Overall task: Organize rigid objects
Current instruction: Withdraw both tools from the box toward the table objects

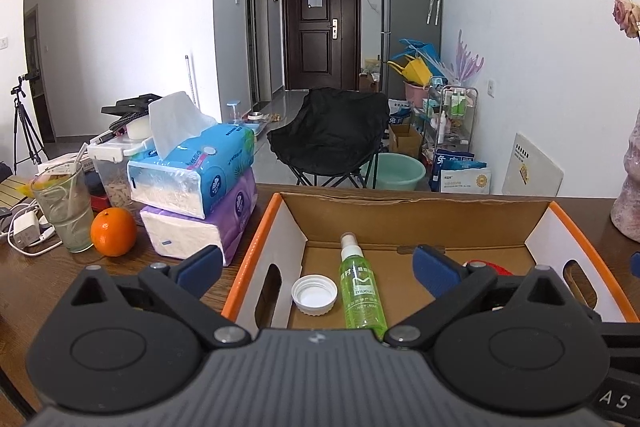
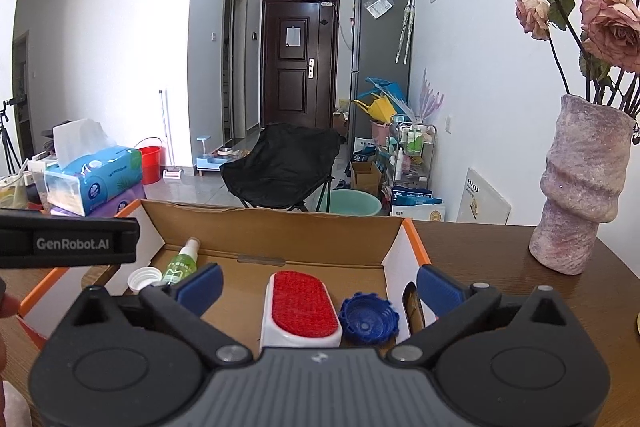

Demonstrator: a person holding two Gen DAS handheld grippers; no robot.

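An open cardboard box with orange rims (image 1: 256,239) (image 2: 416,239) sits on the wooden table. Inside lie a green spray bottle (image 1: 362,287) (image 2: 180,265), a white cap (image 1: 315,295) (image 2: 142,278), a red-and-white lint brush (image 2: 300,311) and a blue cap (image 2: 369,317). My left gripper (image 1: 318,263) hangs open above the box's left part, the bottle and white cap lying free below its blue pads. My right gripper (image 2: 318,283) is open over the brush and blue cap, touching neither. The brush shows only as a red sliver (image 1: 490,266) in the left wrist view.
Left of the box stand stacked tissue packs (image 1: 200,187) (image 2: 94,179), an orange (image 1: 113,231), a glass with a straw (image 1: 66,207) and chargers. A pink vase with dried roses (image 2: 580,195) stands right of the box. Beyond the table are a black chair (image 1: 332,131) and a basin.
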